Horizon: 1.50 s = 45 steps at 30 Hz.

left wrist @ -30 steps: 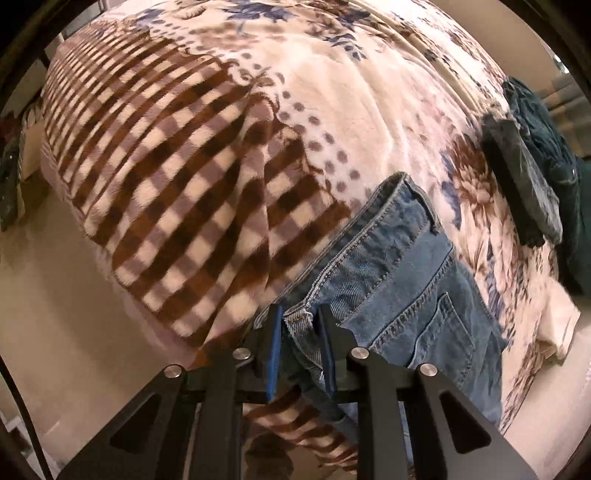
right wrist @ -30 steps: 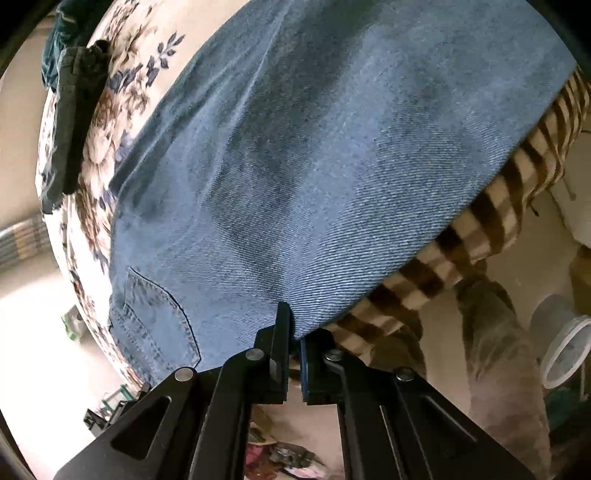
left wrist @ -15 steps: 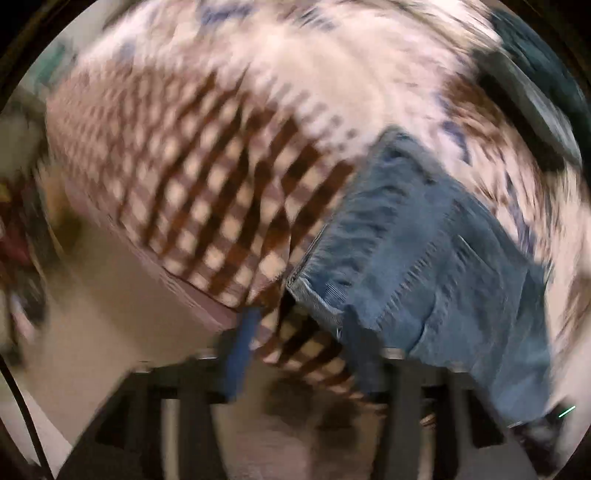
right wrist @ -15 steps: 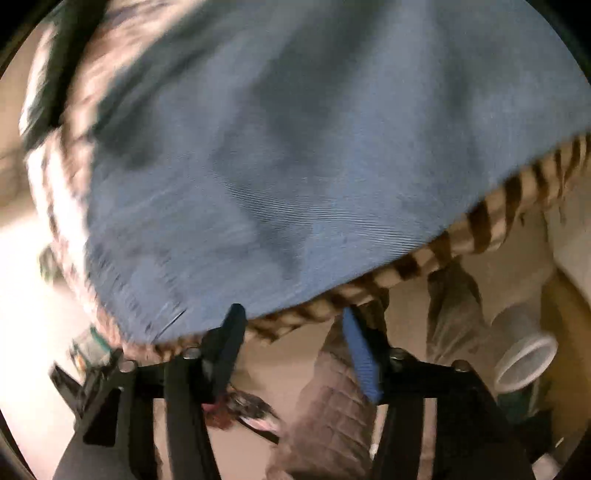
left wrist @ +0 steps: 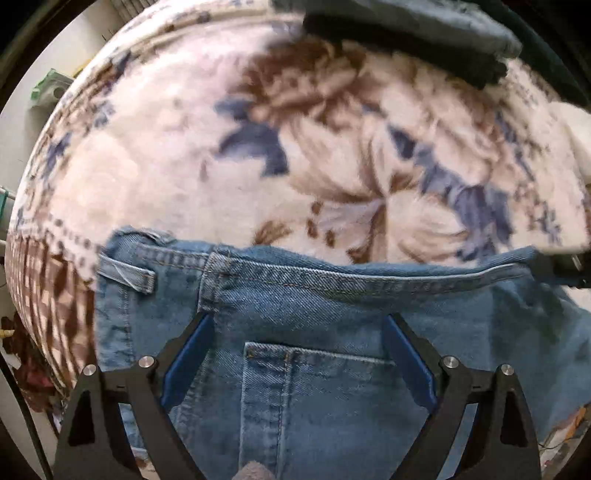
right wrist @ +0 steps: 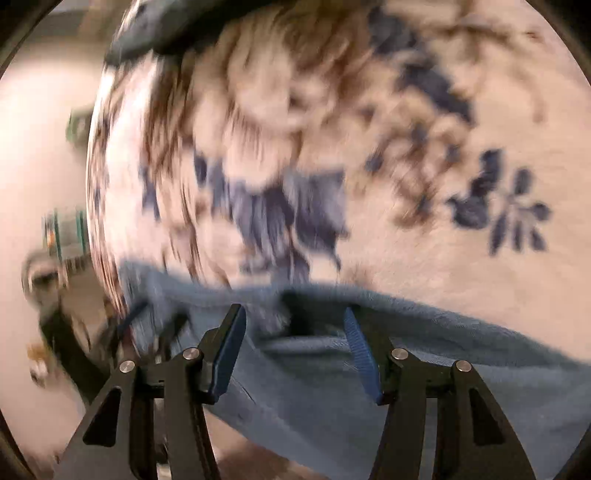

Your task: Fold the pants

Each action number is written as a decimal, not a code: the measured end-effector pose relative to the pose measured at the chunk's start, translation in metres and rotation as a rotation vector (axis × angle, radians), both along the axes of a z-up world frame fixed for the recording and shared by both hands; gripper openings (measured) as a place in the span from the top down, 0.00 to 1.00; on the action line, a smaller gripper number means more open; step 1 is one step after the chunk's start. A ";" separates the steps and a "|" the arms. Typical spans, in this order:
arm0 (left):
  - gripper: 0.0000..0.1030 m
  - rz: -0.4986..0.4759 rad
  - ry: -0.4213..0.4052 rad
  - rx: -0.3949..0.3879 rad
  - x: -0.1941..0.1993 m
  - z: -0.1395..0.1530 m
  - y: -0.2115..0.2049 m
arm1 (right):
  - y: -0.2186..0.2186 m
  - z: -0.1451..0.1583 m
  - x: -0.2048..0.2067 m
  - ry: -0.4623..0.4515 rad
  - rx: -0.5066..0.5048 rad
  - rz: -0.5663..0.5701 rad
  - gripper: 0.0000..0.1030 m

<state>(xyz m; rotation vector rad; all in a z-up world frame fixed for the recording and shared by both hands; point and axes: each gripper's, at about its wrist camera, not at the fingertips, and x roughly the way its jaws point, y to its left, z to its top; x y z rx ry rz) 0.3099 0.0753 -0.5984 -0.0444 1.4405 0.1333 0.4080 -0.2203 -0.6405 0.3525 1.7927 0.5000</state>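
Left gripper (left wrist: pixel 297 354) over jeans (left wrist: pixel 332 369) back pocket, jaws opening wide, nothing gripped. Right gripper (right wrist: pixel 293 350) half-spread, empty, above denim on floral blanket (left wrist: pixel 184 166).

- We are in a home, most likely a bedroom: a plush blanket (left wrist: pixel 332 155) with brown and blue flowers and a brown checked border covers a bed-like surface.
- We see blue jeans (left wrist: pixel 332 369) lying on it, with darker folded clothes (left wrist: pixel 406 26) stacked at the far edge.
- Beyond the blanket's edge, we make out a pale floor (right wrist: pixel 40 147) and blurred household clutter.
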 end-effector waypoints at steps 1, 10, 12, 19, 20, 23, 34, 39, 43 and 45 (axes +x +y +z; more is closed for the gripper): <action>0.10 -0.008 -0.002 -0.001 0.000 -0.003 0.000 | 0.005 -0.002 -0.005 0.018 0.009 0.063 0.43; 0.08 -0.022 0.000 -0.010 0.000 -0.010 0.001 | 0.021 -0.011 -0.017 0.047 0.051 0.177 0.44; 0.08 -0.018 0.002 -0.015 -0.002 -0.011 0.000 | 0.020 -0.021 -0.003 0.067 0.094 0.104 0.44; 0.08 -0.074 0.007 -0.005 -0.003 -0.017 0.000 | 0.003 -0.012 0.034 0.039 0.084 -0.046 0.88; 0.08 -0.080 0.000 -0.018 -0.005 -0.016 0.001 | -0.004 -0.010 0.039 0.034 0.100 -0.085 0.88; 0.08 -0.085 0.009 -0.008 -0.010 -0.016 -0.002 | -0.011 -0.008 0.038 0.026 0.061 -0.078 0.87; 0.08 0.034 0.019 -0.118 -0.001 0.021 0.003 | -0.021 0.021 -0.002 0.050 0.060 -0.068 0.85; 0.08 -0.031 0.017 -0.148 0.034 0.015 -0.029 | -0.070 -0.033 0.008 0.011 -0.192 -0.310 0.92; 0.08 -0.090 -0.001 -0.211 0.058 0.014 -0.059 | -0.085 -0.025 0.001 0.009 -0.141 -0.370 0.87; 0.08 -0.152 0.000 -0.208 0.068 0.006 -0.082 | -0.095 -0.012 -0.011 -0.007 -0.157 -0.388 0.87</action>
